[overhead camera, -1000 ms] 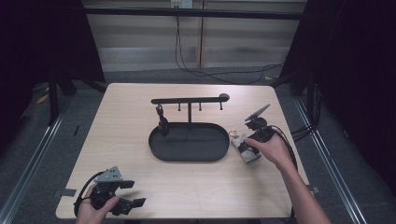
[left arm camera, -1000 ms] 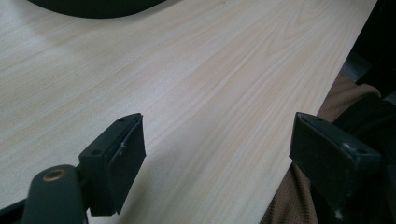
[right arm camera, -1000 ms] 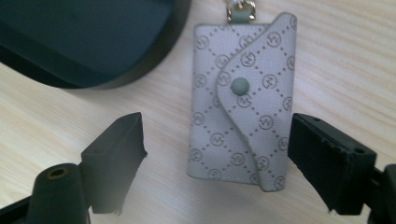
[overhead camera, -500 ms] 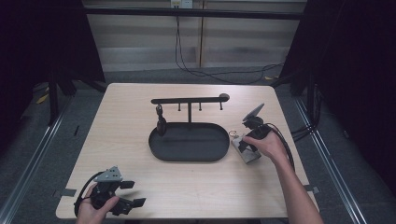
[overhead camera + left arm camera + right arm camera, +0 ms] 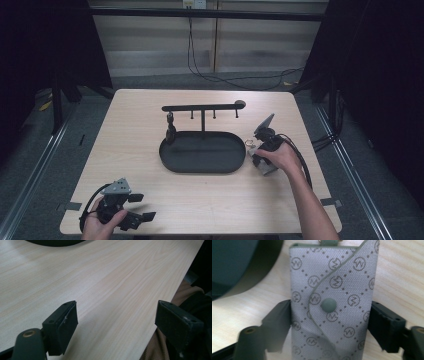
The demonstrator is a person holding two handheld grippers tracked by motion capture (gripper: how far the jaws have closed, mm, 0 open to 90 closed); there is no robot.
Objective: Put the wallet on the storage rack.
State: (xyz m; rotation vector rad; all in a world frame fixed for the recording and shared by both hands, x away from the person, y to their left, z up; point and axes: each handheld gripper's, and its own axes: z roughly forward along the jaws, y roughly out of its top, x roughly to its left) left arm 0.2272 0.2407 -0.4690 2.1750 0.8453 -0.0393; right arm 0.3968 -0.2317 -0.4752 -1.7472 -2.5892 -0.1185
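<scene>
Key pouch [image 5: 332, 302], grey fabric with repeated monogram print and a snap button, lying flat on table [image 5: 210, 205] just right of black oval tray [image 5: 202, 159], a small metal ring at its far end. Straddled by right gripper [image 5: 260, 159]; in the right gripper view, one black jaw at each long edge of the pouch, left one touching or nearly touching the fabric, right one at the edge with contact not resolvable. Jaws have just been closing with the pouch between them; grip not yet firm by the look of it, pouch still flat on the wood. Long axis of pouch running straight away from the gripper, in line with the jaw direction, so closure falls across the narrow width: judged the correct orientation for a pinch. Right hand [image 5: 282, 157] on the spot; left gripper [image 5: 142, 220] well apart at the near left corner, jaws spread wide over bare wood with nothing between them. Black hook rack [image 5: 202, 107] standing at the far rim of the tray, a dark item hanging near its left end. Likely next: finish closure, then lift; risk of fabric slipping if the pinch lands too near the flap edge.
</scene>
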